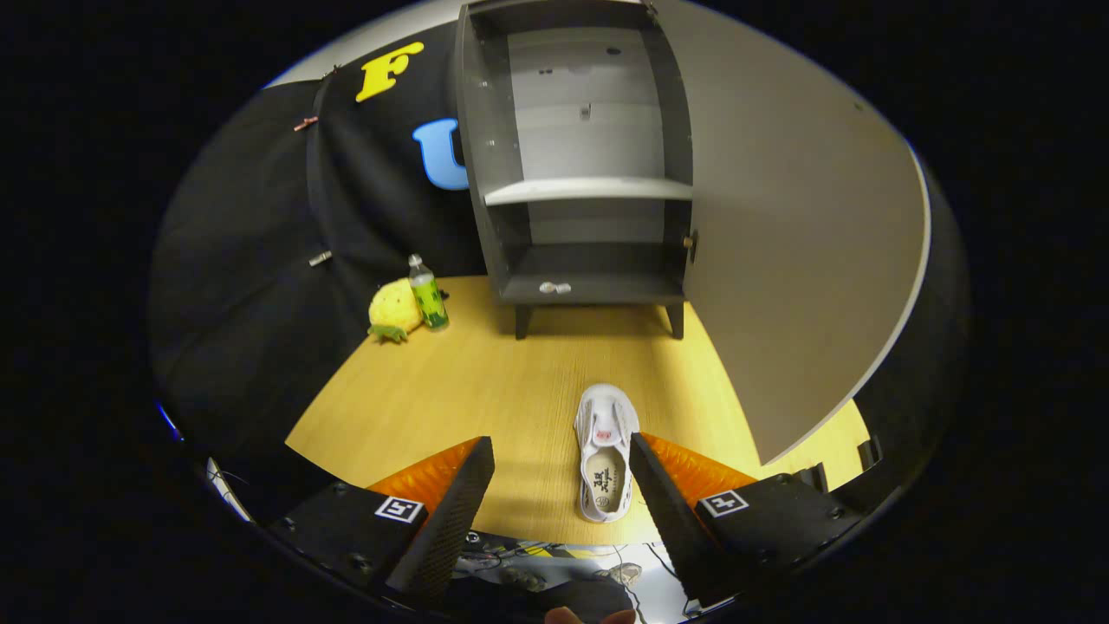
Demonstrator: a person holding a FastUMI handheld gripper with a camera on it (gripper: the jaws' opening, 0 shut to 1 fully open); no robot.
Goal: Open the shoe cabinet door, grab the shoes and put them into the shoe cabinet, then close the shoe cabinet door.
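Observation:
The grey shoe cabinet (582, 186) stands at the back of the wooden table (485, 381) with its door (797, 225) swung wide open to the right. One shelf (589, 189) divides its inside, and a small pale object (554, 287) lies on the bottom board. A white shoe (606, 451) lies on the table, toe toward the cabinet, close beside the inner face of the right finger (663, 511). My gripper (561, 468) is open, the shoe inside the gap but off to its right; neither finger presses on it.
A yellow plush toy (394, 308) and a green bottle (427, 295) stand left of the cabinet against the black cloth wall. The open door takes up the room on the right. The table's near edge runs just under the fingers, with cables below it.

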